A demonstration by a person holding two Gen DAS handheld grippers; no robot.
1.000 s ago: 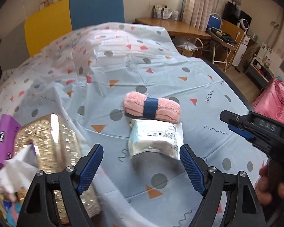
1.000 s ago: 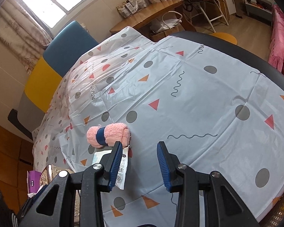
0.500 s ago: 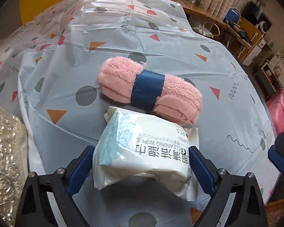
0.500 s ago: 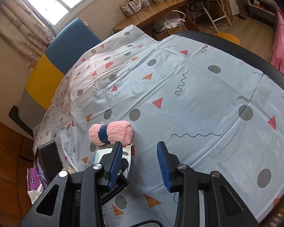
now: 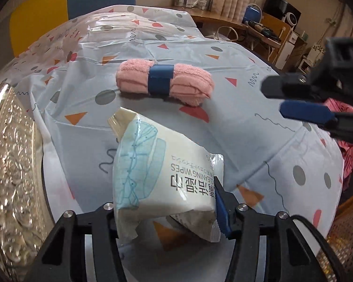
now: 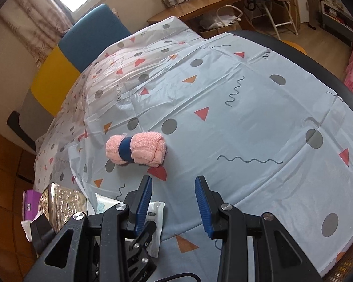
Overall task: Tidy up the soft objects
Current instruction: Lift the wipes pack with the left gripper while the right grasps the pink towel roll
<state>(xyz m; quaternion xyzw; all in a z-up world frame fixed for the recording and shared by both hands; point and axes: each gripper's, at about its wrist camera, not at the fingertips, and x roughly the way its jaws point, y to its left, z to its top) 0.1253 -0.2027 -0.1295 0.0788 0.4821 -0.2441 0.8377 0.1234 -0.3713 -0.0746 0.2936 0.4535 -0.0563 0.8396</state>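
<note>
Down onto the white crinkly plastic pack of cleaning wipes (image 5: 162, 178) the left gripper (image 5: 167, 213) had dropped, jaws closing around its near end. Beyond its tips lay the pink fluffy rolled towel with a blue band (image 5: 164, 82). Pickup seemed underway; next, lift gently toward the embossed silver box (image 5: 11, 176) leftward. Right gripper (image 6: 174, 202) hovered apart, empty.
</note>
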